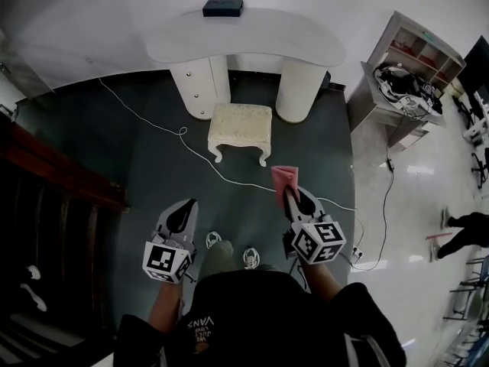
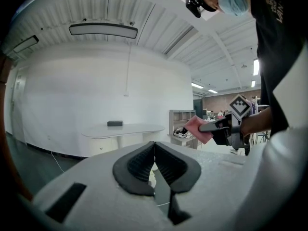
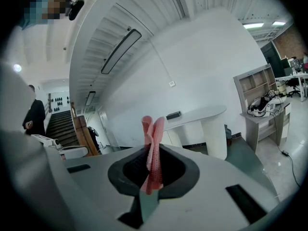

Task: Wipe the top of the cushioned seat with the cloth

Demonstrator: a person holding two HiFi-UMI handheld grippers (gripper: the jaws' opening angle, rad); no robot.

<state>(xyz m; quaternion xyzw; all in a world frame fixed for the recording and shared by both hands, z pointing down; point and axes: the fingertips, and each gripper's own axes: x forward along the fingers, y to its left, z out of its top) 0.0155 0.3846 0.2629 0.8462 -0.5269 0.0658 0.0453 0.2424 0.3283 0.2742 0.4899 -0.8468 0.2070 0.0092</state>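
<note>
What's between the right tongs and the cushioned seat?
Head view: only dark floor crossed by a white cable lies between the right tongs, shut on the pink cloth, and the cushioned seat.

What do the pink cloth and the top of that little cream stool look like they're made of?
The pink cloth: soft woven or knitted fabric, matte; it folds limply and shows a fine ribbed weave. The stool top: probably padded upholstery fabric, cream, matte, faintly mottled; too small to be sure.

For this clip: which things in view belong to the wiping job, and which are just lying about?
Job:
pink cloth, clamped in the right gripper
cushioned seat

Lying about:
white desk
black box on it
floor cable
shelf unit
</note>
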